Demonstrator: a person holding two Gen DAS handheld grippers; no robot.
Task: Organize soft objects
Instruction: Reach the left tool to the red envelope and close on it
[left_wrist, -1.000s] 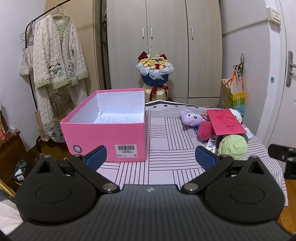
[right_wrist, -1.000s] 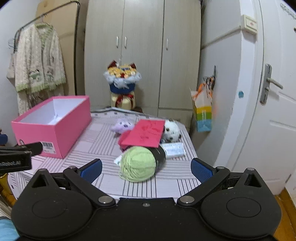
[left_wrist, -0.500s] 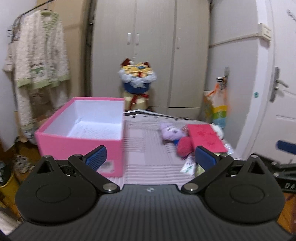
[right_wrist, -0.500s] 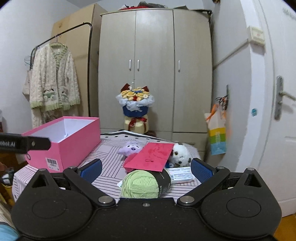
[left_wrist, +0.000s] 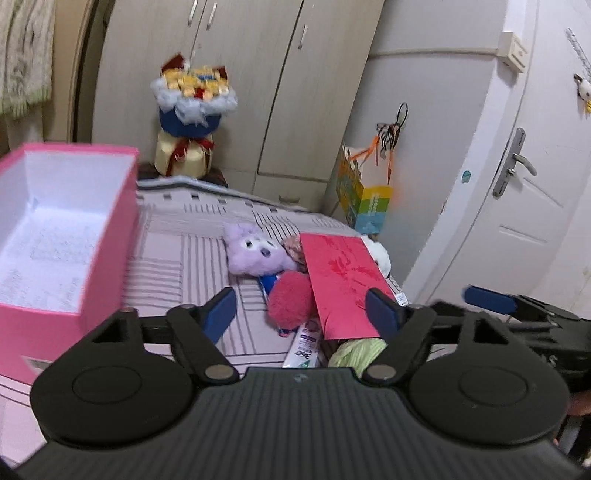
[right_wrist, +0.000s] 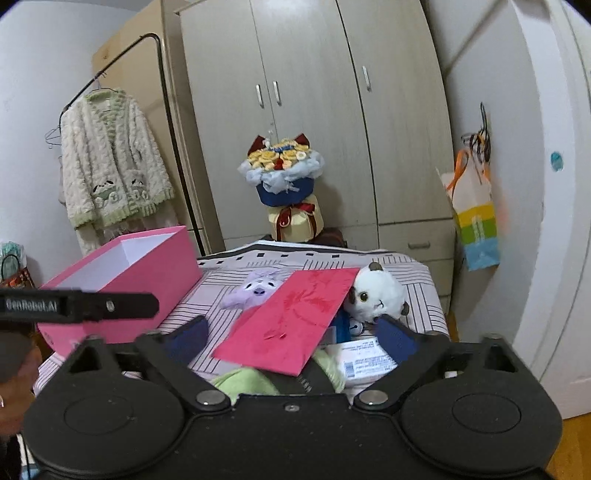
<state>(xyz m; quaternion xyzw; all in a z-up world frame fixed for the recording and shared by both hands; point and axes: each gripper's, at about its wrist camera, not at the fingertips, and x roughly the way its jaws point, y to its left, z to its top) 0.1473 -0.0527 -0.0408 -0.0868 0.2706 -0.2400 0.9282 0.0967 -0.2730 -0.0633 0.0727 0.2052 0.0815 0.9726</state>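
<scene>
A purple plush (left_wrist: 255, 251) (right_wrist: 255, 290), a red pompom (left_wrist: 291, 299), a white spotted dog plush (right_wrist: 376, 295) and a green yarn ball (left_wrist: 356, 350) (right_wrist: 247, 380) lie on the striped table. A red envelope (left_wrist: 343, 280) (right_wrist: 291, 317) rests on top of them. An open, empty pink box (left_wrist: 62, 229) (right_wrist: 125, 269) stands at the left. My left gripper (left_wrist: 303, 308) is open above the pompom. My right gripper (right_wrist: 295, 336) is open, over the yarn ball and envelope.
A white tube (left_wrist: 306, 345) and a small white packet (right_wrist: 365, 358) lie among the toys. A bouquet (right_wrist: 284, 184) stands behind the table by the wardrobe. A coloured bag (right_wrist: 476, 221) hangs on the right wall near the door (left_wrist: 535, 184).
Both grippers have moved forward and closer to the pile of toys. The left one has swung right, away from the pink box. Both stay open.
</scene>
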